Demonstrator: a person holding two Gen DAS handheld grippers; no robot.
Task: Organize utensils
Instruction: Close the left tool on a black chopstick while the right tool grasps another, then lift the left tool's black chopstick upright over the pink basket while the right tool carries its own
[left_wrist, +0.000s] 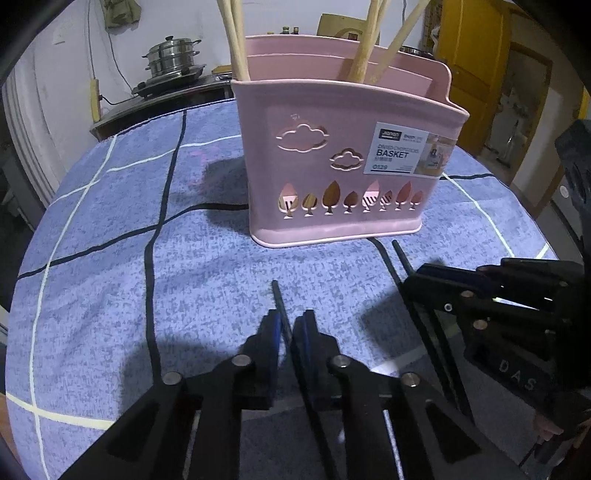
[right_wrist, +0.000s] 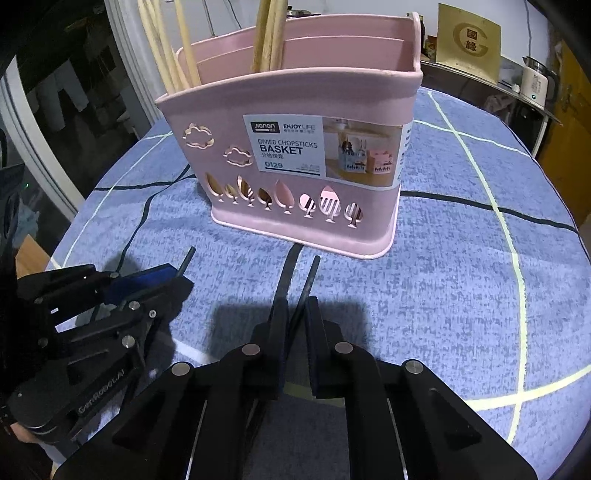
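A pink divided chopstick basket (left_wrist: 343, 155) (right_wrist: 295, 122) stands on the blue checked tablecloth, with several wooden utensil handles (left_wrist: 236, 40) (right_wrist: 269, 37) upright in its back compartments. My left gripper (left_wrist: 290, 332) is shut on a black chopstick (left_wrist: 277, 299), low over the cloth in front of the basket. It shows at the left of the right wrist view (right_wrist: 173, 277). My right gripper (right_wrist: 295, 314) is shut on another black chopstick (right_wrist: 310, 277). In the left wrist view it (left_wrist: 424, 277) sits at the right, with that chopstick's tip (left_wrist: 400, 254) sticking out.
The round table's cloth (left_wrist: 110, 240) (right_wrist: 461, 258) has dark and pale lines. Behind it are a steel steamer pot (left_wrist: 171, 61) on a stove, a gold box (right_wrist: 469, 40) and a white kettle (right_wrist: 535, 79). A yellow door (left_wrist: 476, 66) is at the right.
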